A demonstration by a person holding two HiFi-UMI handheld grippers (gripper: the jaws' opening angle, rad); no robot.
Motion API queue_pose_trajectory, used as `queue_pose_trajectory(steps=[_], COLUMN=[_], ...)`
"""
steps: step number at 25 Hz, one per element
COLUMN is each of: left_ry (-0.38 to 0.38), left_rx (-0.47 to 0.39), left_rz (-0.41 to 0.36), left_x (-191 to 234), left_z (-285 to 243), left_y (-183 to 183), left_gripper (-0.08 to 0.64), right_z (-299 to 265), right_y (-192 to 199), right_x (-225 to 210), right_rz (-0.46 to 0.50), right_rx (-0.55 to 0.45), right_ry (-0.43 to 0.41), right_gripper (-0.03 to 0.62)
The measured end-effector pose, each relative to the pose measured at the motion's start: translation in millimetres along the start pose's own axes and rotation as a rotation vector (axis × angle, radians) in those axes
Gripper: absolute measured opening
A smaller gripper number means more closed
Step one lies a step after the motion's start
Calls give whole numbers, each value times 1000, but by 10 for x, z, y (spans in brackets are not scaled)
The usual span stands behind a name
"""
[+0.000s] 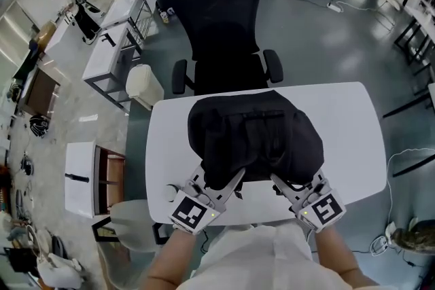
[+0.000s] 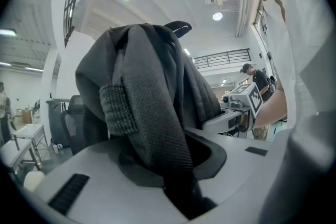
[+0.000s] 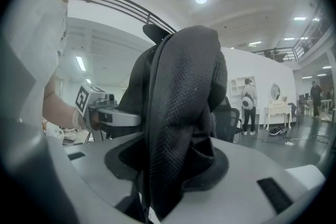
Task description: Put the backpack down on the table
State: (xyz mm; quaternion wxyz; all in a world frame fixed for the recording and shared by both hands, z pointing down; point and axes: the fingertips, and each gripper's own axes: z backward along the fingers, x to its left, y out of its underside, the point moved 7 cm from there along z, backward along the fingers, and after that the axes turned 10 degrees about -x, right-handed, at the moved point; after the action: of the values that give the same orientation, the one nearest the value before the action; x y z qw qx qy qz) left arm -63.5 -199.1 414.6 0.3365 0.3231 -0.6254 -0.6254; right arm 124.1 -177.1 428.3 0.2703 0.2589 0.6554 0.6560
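A black backpack [image 1: 255, 136] hangs over the near half of the white table [image 1: 353, 139], and whether its bottom touches the tabletop I cannot tell. My left gripper [image 1: 221, 185] is shut on the backpack's near left edge. My right gripper [image 1: 289, 188] is shut on its near right edge. In the left gripper view the jaws are clamped on a dark mesh strap [image 2: 157, 113] of the pack, with the right gripper [image 2: 244, 99] beyond it. The right gripper view shows a fold of the backpack [image 3: 184, 102] pinched between the jaws and the left gripper [image 3: 100, 107] off to the left.
A black office chair [image 1: 221, 17] stands pushed up to the table's far edge. A white bin [image 1: 144, 86] and a low white cabinet [image 1: 81, 176] sit on the floor to the left. A person [image 3: 248, 105] stands far off in the room.
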Motion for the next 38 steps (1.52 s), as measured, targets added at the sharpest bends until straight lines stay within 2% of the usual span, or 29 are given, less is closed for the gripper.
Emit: queue_pose_trajectory(steps=[9, 20, 31, 38], left_ry=[-26, -60, -79, -109], left_rx=[-15, 32, 94, 109], left_rz=[-36, -16, 41, 74], left_x=[448, 885, 1174, 1271], left_z=[-474, -904, -1027, -1006], left_y=[71, 509, 1058, 1212], left_gripper=[97, 97, 97, 97], right_z=[-376, -759, -1019, -1131], right_y=[43, 509, 1056, 1224], right_x=[-546, -1038, -1207, -1207], right_rz=[45, 2, -62, -85], right_rx=[-15, 27, 103, 128], right_ry=[24, 51, 71, 77], right_gripper=[196, 196, 199, 201])
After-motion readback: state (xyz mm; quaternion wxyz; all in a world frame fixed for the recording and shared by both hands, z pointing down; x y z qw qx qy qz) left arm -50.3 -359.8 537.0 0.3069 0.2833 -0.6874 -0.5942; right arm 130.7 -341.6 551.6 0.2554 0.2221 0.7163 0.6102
